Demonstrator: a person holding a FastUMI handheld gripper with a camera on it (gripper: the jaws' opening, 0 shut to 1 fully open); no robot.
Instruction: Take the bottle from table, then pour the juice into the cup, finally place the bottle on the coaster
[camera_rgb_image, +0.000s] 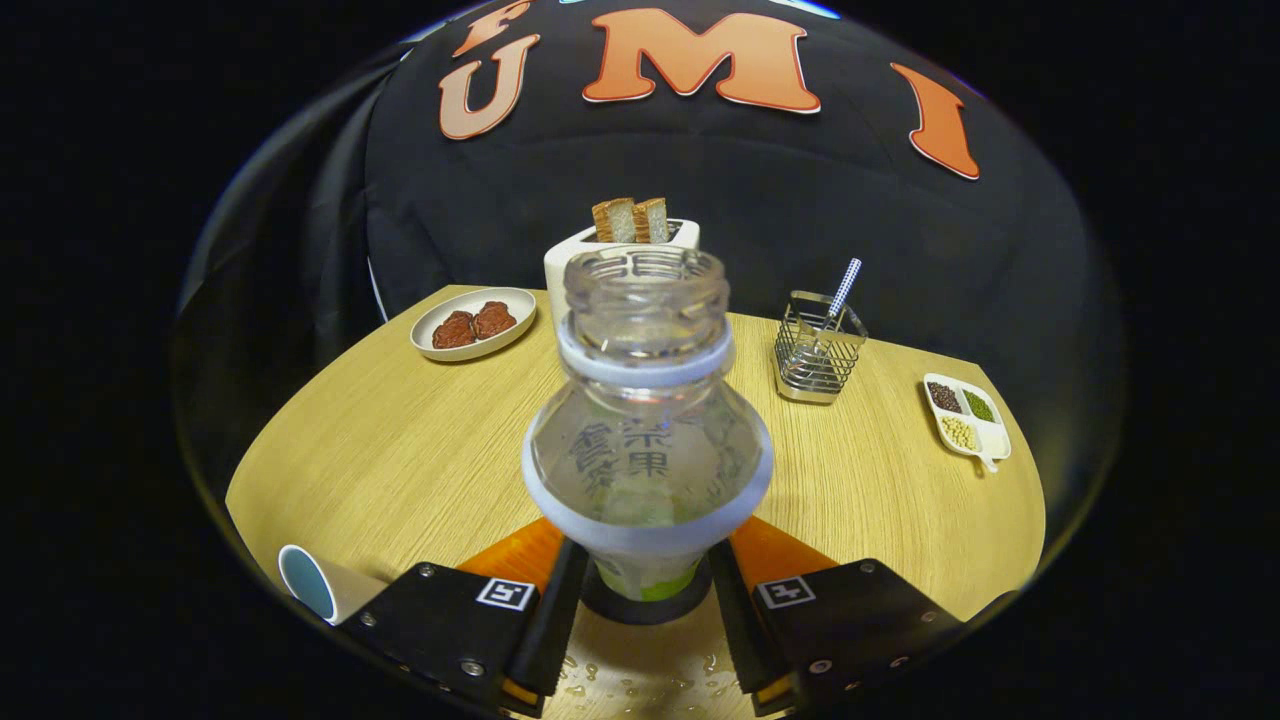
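The clear plastic bottle (646, 430), uncapped with a white neck ring, stands upright on a dark round coaster (645, 603) on the light wooden table (400, 450). The gripper (645, 625) is closed against its lower body from both sides. A white cup (318, 584) lies just beside the left finger.

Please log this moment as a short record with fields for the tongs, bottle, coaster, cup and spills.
tongs: tongs shut on the bottle, one finger on each side of its lower body
bottle: clear juice bottle, uncapped, upright
coaster: dark round coaster directly under the bottle's base; contact cannot be told
cup: white cup beside one finger
spills: droplets on the wooden table near the coaster
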